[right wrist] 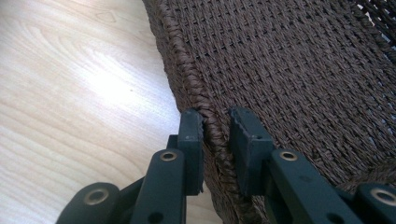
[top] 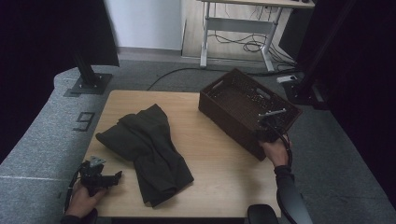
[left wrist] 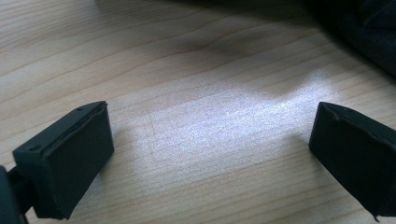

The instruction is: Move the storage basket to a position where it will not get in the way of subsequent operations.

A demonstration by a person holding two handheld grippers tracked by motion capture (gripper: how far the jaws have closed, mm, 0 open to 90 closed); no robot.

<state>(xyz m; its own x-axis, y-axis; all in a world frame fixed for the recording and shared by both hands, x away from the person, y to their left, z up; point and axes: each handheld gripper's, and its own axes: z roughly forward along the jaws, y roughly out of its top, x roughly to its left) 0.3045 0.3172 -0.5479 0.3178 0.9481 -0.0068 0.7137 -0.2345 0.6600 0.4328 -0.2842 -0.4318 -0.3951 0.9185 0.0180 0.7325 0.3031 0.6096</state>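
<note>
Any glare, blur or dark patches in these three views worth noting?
High view: dim, black at both sides, the dark cloth shows little detail. Left gripper view: bright sheen on the table between open jaws. Right gripper view: glare on wood, basket rim sharp.

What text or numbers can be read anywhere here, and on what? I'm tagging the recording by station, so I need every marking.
"9": a dark stencilled numeral on the grey carpet left of the table, read from the person's side.
Nothing readable on the basket, the dark garment or either gripper.

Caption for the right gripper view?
Right gripper pinching the rim of a dark brown woven basket on a light wooden table.
</note>
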